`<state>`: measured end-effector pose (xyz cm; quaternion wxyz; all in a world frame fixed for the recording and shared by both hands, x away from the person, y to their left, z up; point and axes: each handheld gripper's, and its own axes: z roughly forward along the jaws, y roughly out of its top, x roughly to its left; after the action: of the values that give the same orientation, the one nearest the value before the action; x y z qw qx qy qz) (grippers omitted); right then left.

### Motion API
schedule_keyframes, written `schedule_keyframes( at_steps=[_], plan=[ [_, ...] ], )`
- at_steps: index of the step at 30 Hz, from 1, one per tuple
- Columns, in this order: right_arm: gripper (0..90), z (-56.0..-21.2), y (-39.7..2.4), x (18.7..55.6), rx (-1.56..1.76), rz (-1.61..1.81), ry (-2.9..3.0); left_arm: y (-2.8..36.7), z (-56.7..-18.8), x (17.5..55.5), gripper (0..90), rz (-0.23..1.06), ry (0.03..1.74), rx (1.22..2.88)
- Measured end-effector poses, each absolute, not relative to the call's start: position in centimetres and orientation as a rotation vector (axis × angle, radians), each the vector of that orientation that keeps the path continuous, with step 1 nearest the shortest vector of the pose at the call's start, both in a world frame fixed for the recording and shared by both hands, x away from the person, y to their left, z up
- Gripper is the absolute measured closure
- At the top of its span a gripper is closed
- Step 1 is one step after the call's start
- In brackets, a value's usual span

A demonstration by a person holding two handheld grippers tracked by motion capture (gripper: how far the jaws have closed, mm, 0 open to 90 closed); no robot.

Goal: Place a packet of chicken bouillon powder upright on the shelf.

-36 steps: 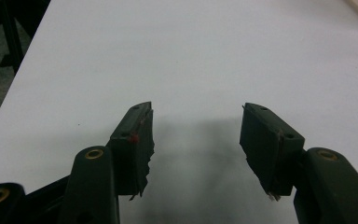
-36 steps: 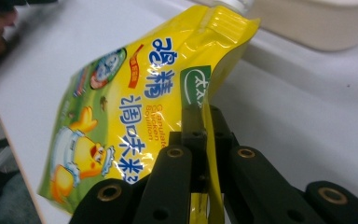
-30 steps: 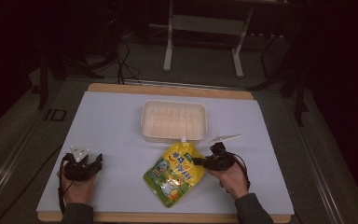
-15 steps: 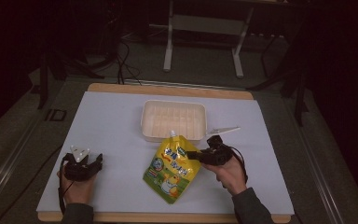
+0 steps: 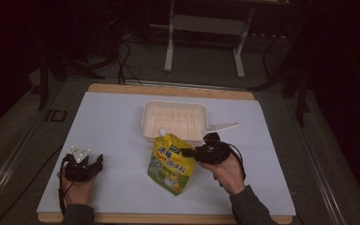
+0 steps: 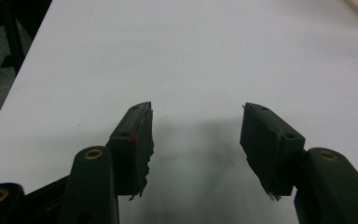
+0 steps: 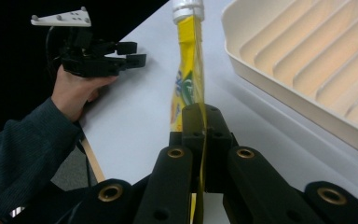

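Between right claw jaws, pinched yellow pouch

White table, dark floor

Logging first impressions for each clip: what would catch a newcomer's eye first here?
The bright yellow pouch with a white cap, near the table's front centre, pinched at its edge by the right gripper. Behind it sits a cream ridged tray. At front left, the left gripper is open over bare white tabletop.
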<state>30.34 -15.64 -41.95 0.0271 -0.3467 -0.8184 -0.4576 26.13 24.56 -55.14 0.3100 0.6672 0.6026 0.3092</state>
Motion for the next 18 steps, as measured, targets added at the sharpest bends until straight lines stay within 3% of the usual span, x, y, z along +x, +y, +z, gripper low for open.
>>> schedule_keyframes(
  at_steps=[18],
  plan=[
    [90.0,-40.3,-16.1,30.7,-1.104,-1.496,-2.474,24.6,-55.1,26.1,44.2,0.819,1.589,1.757]
  ],
)
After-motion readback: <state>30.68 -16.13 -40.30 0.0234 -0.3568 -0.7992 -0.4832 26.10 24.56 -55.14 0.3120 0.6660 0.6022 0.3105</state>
